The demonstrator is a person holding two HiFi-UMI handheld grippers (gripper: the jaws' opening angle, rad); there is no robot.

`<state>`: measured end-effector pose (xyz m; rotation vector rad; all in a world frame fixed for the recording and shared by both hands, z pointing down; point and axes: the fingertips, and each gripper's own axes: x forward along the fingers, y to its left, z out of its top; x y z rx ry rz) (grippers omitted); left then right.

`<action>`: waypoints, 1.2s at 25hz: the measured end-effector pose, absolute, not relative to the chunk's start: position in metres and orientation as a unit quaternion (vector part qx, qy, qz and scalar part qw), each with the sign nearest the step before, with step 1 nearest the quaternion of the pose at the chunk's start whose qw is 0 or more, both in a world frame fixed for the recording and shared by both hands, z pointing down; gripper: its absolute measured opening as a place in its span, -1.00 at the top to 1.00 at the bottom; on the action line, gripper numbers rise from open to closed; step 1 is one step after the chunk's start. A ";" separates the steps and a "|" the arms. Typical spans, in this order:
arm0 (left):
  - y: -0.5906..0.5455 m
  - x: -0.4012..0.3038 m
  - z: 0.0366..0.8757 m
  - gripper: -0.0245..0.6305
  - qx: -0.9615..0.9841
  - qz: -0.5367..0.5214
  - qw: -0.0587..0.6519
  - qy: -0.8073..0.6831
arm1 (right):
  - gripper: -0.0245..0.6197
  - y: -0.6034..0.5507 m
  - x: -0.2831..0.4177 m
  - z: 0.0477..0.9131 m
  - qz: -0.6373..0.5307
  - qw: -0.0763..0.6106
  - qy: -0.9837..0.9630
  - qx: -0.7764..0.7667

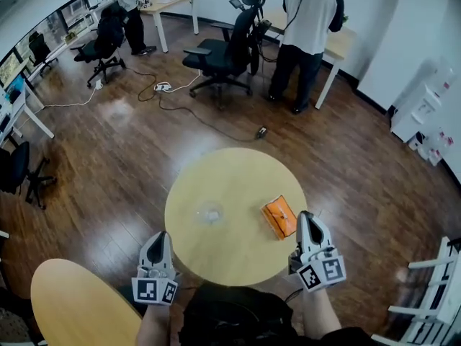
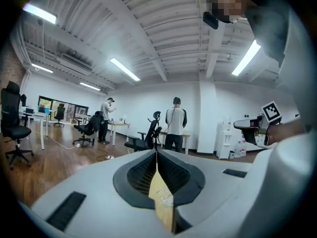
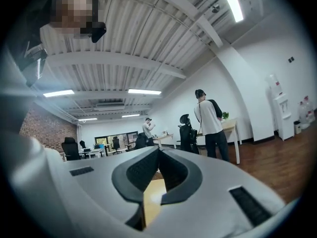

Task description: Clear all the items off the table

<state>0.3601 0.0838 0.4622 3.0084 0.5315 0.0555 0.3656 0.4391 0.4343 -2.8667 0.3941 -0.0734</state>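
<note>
Over the round yellow table (image 1: 230,175), the head view looks steeply down on a wooden floor. An orange packet (image 1: 279,216) lies at about three o'clock on the tabletop, close to the rim, and a small clear item (image 1: 209,213), too faint to name, sits near the middle toward nine o'clock. The left gripper (image 1: 158,235) hangs off the table's edge at eight o'clock. The right gripper (image 1: 308,216) is at the rim at four o'clock, just beside the packet but not touching it. A second yellow table (image 1: 72,301) shows at seven o'clock of the picture, a black office chair (image 1: 223,49) at twelve, and a person in a pale top (image 1: 311,20) stands at one o'clock. Next, the left gripper view shows its jaws pressed together with nothing between them; below their seam a sliver of tabletop appears with the clear item on it. Last, the right gripper view shows its jaws likewise closed and empty, a strip of yellow tabletop below them at six o'clock and the standing person at two o'clock.
</note>
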 end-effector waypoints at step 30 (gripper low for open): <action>0.154 0.489 0.656 0.70 0.955 0.177 -0.029 0.237 | 0.91 0.389 0.370 0.555 -0.224 0.131 0.110 -0.960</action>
